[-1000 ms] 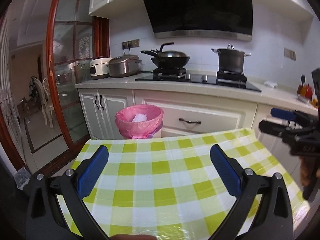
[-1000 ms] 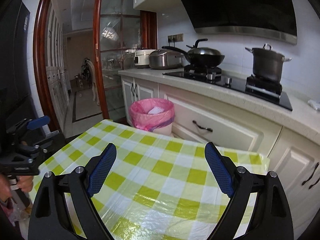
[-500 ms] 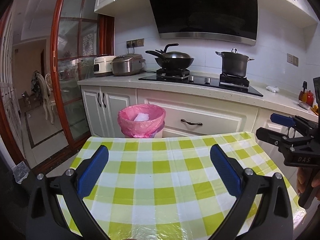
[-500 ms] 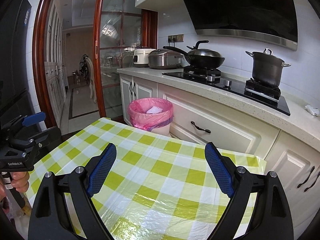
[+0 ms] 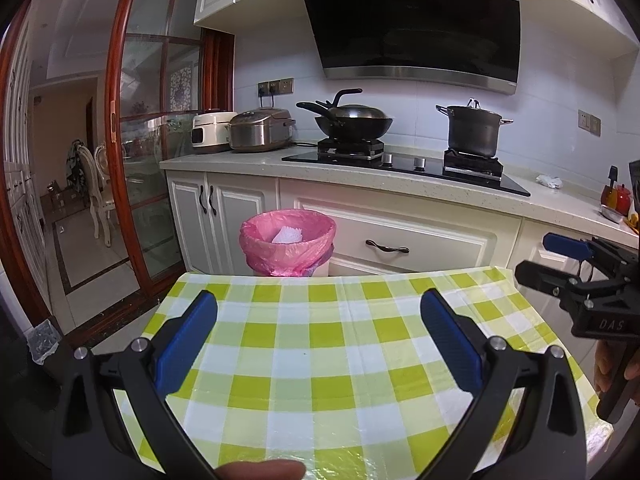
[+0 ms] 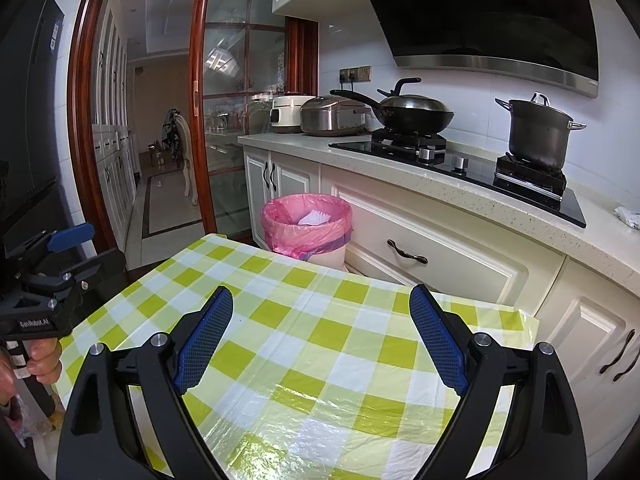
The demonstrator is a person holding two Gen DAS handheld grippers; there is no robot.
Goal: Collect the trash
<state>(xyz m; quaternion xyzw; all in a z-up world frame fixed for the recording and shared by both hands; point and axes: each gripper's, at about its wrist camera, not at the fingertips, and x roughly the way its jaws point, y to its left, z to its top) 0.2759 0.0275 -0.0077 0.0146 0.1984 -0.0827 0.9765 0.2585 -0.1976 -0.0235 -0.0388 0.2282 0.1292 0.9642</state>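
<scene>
Left wrist view: left gripper [image 5: 319,332] with its blue-padded fingers spread wide and nothing between them, held above a table [image 5: 304,364] covered in a green-and-white checked cloth. Straight ahead of the gripper, beyond the table's far edge and slightly left of the midline between the fingers, stands a bin [image 5: 288,242] lined with a pink bag; a piece of white crumpled trash [image 5: 287,235] lies inside it. The bin stands on the floor against the white cabinets [image 5: 400,236], well apart from the fingertips. To the gripper's right, past the table's right edge, the right gripper [image 5: 560,258] shows side-on, its blue-tipped finger spaced apart from the black one below it, a hand [image 5: 618,368] on its handle. Above and beyond the bin sit a wok [image 5: 352,118] and a pot [image 5: 474,130] on the hob. Right wrist view: right gripper [image 6: 321,334] likewise opened wide and empty over the checked table [image 6: 304,344]. The pink-lined bin [image 6: 307,228] lies ahead and a little left of the midline, just past the table's far corner, with the white trash [image 6: 314,218] visible inside. To the left, beside the table's left edge, the left gripper [image 6: 76,250] appears in profile, fingers parted, gripped by a hand [image 6: 38,360].
</scene>
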